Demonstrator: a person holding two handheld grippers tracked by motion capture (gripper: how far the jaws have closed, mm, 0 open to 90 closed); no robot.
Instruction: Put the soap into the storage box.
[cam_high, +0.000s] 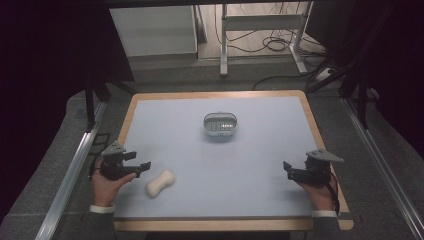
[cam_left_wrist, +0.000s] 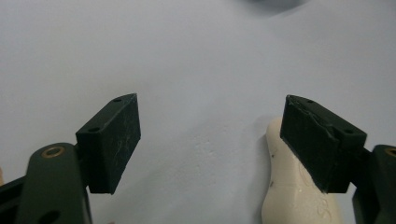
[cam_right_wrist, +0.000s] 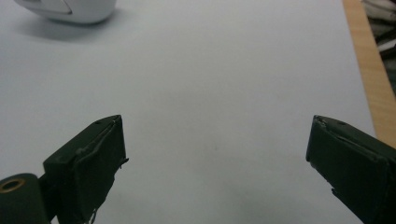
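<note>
A cream, peanut-shaped bar (cam_high: 161, 183) lies on the pale blue mat (cam_high: 260, 150) near the front left. My left gripper (cam_high: 140, 160) is open just left of it, with nothing between its jaws. In the left gripper view the bar (cam_left_wrist: 287, 200) sits at the lower right, partly behind the right-hand jaw, and the left gripper (cam_left_wrist: 212, 109) stands open over bare mat. A grey and white oval dish (cam_high: 220, 125) sits mid-table. My right gripper (cam_high: 288, 170) is open at the front right, far from both. In its own view the right gripper (cam_right_wrist: 217, 130) holds nothing, with the dish (cam_right_wrist: 70, 9) at the top left.
The mat covers a wood-rimmed table (cam_high: 320, 130). The wooden rim (cam_right_wrist: 371, 70) runs close along the right gripper's right side. Metal rails (cam_high: 70, 175) flank the table. A desk frame and cables (cam_high: 265, 40) stand on the floor beyond the far edge.
</note>
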